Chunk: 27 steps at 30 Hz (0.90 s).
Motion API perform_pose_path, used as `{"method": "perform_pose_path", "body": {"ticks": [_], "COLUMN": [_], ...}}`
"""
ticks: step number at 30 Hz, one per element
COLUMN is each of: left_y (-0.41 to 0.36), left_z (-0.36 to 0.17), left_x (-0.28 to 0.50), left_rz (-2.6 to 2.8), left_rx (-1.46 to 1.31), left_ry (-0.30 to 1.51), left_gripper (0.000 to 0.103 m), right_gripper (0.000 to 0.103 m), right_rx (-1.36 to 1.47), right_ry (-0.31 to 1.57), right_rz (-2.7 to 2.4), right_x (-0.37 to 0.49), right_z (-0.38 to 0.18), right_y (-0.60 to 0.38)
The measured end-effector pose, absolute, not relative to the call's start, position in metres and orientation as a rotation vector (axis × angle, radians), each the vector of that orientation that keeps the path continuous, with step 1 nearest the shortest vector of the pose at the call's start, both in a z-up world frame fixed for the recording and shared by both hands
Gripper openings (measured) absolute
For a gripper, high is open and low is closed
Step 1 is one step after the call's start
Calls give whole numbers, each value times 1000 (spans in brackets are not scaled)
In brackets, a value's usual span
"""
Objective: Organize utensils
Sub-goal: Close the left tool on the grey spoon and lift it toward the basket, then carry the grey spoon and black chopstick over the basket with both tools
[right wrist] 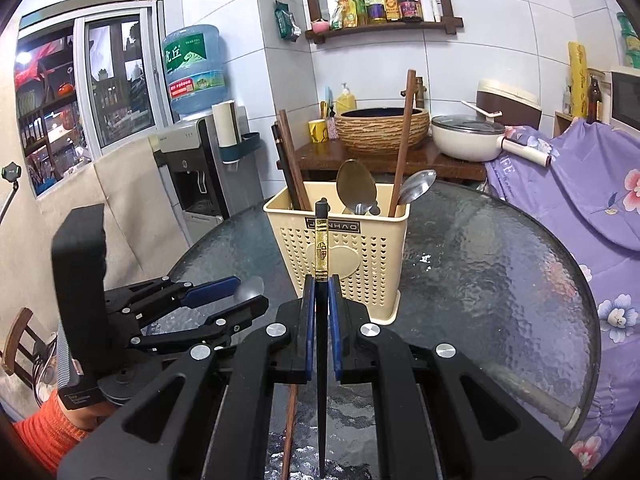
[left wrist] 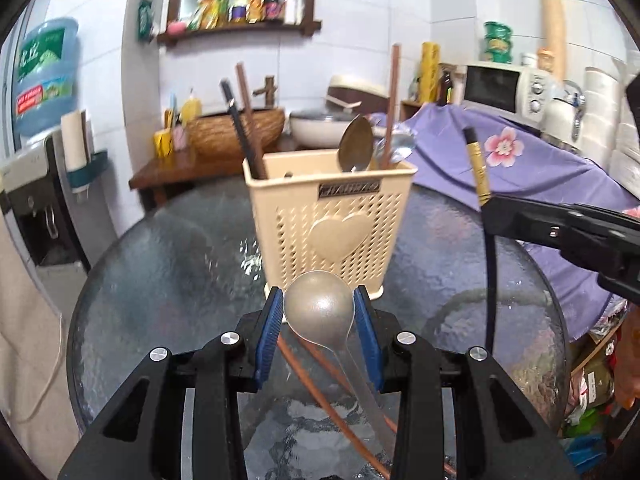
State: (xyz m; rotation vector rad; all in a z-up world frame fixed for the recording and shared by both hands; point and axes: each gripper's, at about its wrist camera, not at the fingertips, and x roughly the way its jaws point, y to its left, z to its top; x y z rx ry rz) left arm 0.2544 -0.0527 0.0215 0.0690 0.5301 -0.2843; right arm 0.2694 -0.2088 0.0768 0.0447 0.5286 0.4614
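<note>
left gripper (left wrist: 318, 304) is clamped on a spoon (left wrist: 320, 308), right gripper (right wrist: 319, 280) pinches a black chopstick (right wrist: 321, 248) upright, and the beige utensil basket (right wrist: 340, 248) sits mid glass table (right wrist: 500, 272), so i'd lift each clear of the rim before dropping in.

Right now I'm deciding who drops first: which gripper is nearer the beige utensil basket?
Left, I think. The left gripper, clamping a spoon, sits just before the basket. The right gripper, holding a black chopstick, seems slightly farther back.
</note>
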Motion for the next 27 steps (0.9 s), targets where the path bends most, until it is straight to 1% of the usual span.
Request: {"method": "perform_pose_path", "body": {"ticks": [6, 17, 27], "left_y": [-55, -41, -23], "left_z": [24, 15, 6], "left_x": [251, 254, 252], "left_rz": [-287, -264, -231], "left_rx": [89, 63, 117], "left_ry": [477, 511, 513], "left_gripper": [36, 36, 36], "right_gripper": [7, 7, 7], "right_rx": [52, 46, 50], "right_ry": [529, 540, 541], "right_rz": [460, 459, 458], "right_x": [267, 269, 268], "right_z": [78, 77, 76], "right_y": [-212, -211, -209]}}
